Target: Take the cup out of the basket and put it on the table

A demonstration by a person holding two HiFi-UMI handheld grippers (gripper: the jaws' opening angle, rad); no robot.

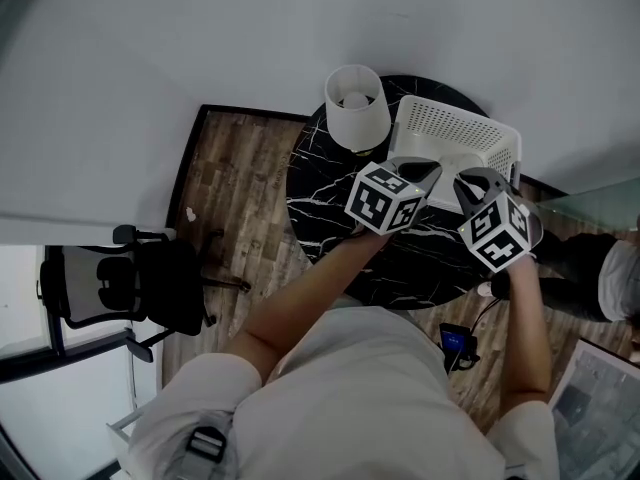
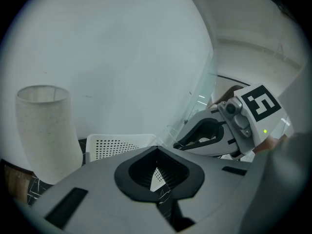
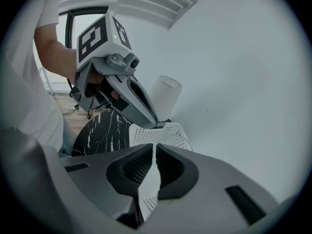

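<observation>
A white perforated basket [image 1: 470, 133] stands at the far right of a round black marble table [image 1: 330, 218], close to the wall. The faint rim of a clear cup [image 3: 173, 139] shows inside the basket, and again in the left gripper view [image 2: 169, 130]; the head view does not show it clearly. My left gripper [image 1: 420, 171] hovers above the basket's near left edge, jaws shut and empty. My right gripper [image 1: 470, 180] hangs beside it over the basket's near edge, jaws together with only a thin slit, holding nothing. The two grippers point at each other's tips.
A white cylindrical lamp shade [image 1: 357, 108] stands on the table just left of the basket. The white wall runs right behind both. A black office chair [image 1: 130, 288] sits on the wood floor to the left. A small device with cables [image 1: 455, 343] lies under the table's near side.
</observation>
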